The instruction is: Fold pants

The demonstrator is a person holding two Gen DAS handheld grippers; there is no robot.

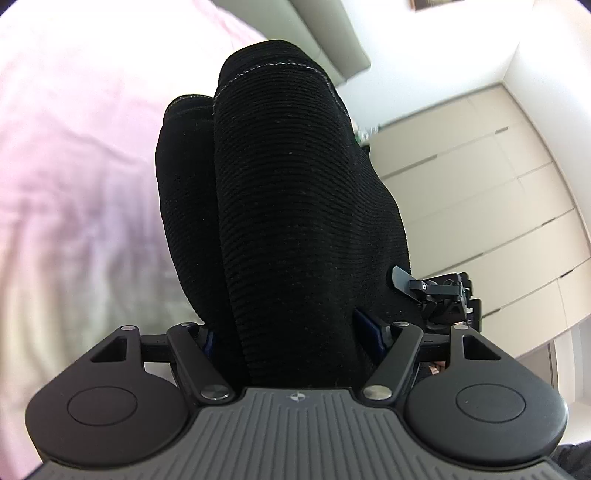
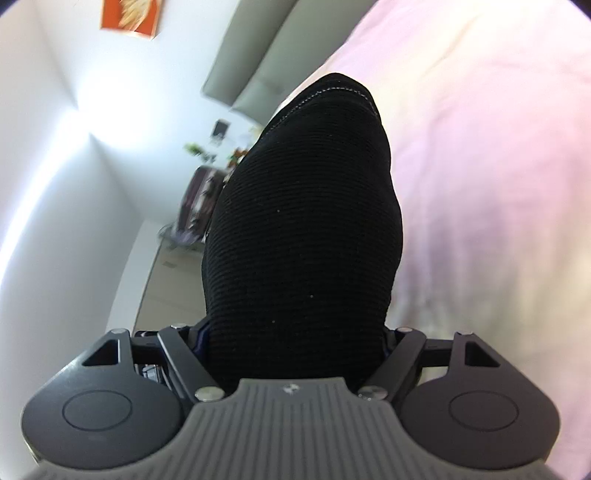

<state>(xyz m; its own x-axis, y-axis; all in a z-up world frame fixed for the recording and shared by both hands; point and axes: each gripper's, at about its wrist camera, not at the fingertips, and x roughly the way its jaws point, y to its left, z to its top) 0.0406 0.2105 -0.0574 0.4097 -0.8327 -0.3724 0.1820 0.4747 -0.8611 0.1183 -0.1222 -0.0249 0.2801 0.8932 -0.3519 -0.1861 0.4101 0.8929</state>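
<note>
The black ribbed pants (image 1: 288,206) hang from my left gripper (image 1: 291,332), which is shut on the fabric; the cloth covers the fingertips. Two folded layers with white stitching show at the top. In the right wrist view the same pants (image 2: 303,236) drape from my right gripper (image 2: 295,339), also shut on the fabric, fingertips hidden. Both grippers hold the pants lifted above the pink bedsheet (image 1: 74,166), which also shows in the right wrist view (image 2: 498,184). My right gripper also shows in the left wrist view (image 1: 439,291), close to the right of the pants.
A grey headboard (image 1: 332,40) stands at the bed's far end. Beige wardrobe doors (image 1: 498,192) line the right side. In the right wrist view there is a white wall with an orange picture (image 2: 133,18) and a cluttered stand (image 2: 199,192) by the bed.
</note>
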